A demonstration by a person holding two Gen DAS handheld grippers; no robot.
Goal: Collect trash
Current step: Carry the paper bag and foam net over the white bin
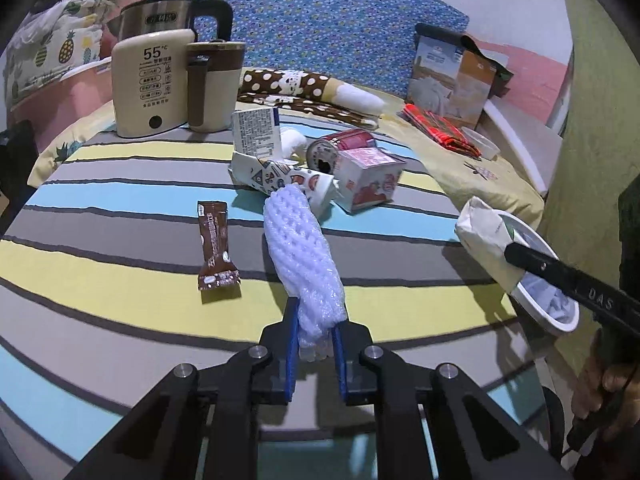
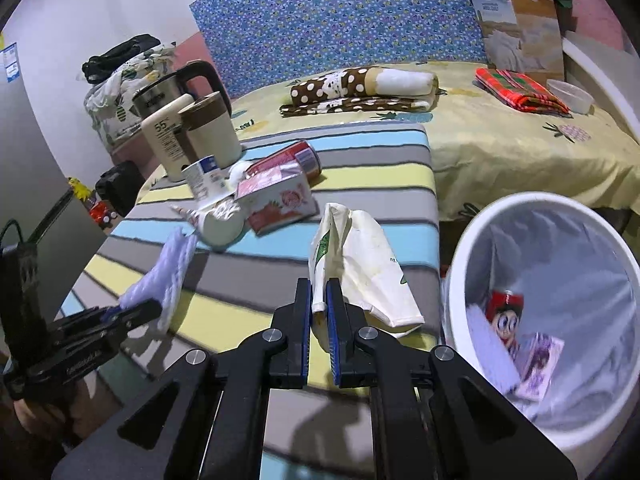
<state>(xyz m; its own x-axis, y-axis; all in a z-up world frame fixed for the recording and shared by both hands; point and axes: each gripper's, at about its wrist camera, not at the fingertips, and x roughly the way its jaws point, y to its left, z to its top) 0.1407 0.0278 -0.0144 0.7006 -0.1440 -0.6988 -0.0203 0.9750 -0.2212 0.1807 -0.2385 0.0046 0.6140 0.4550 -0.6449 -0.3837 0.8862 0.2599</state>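
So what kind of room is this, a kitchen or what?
Most likely a bedroom: a bed with a yellow sheet, folded blankets on it, and a striped table pushed against it beside a white bin.

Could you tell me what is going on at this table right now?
A person is clearing trash from the striped table with a gripper in each hand. The left gripper is shut on a white foam net, and the right gripper is shut on a crumpled paper bag. The white bin stands to the right, with some trash already inside. Cartons, a can and a brown wrapper are not yet collected.
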